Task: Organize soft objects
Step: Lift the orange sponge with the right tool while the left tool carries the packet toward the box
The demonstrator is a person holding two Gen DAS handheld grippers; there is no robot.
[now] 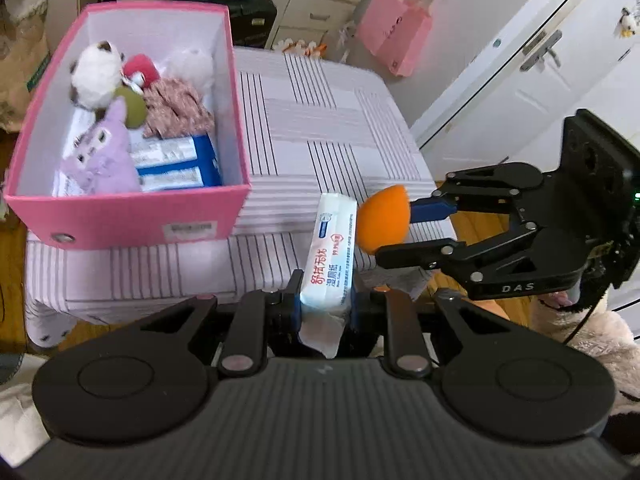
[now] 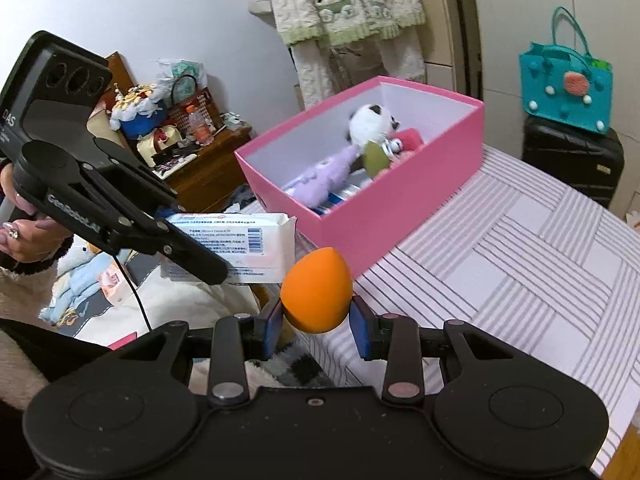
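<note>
My left gripper (image 1: 326,304) is shut on a white pack of wet wipes (image 1: 332,248), held upright above the table's near edge. The same wet wipes pack (image 2: 240,248) shows in the right wrist view between the left gripper's fingers (image 2: 200,260). An orange egg-shaped sponge (image 2: 316,290) sits pinched in my right gripper (image 2: 316,324); the left wrist view shows that sponge (image 1: 382,220) beside the pack, in the right gripper (image 1: 394,228). The pink box (image 1: 120,216) stands at the table's left with plush toys (image 1: 104,160) and blue packs inside.
The table wears a striped pink cloth (image 1: 320,128). A pink bag (image 1: 394,36) hangs on the white cabinet behind. A teal bag (image 2: 566,88) sits on a black suitcase (image 2: 572,168). A cluttered wooden nightstand (image 2: 200,168) stands to the left of the box.
</note>
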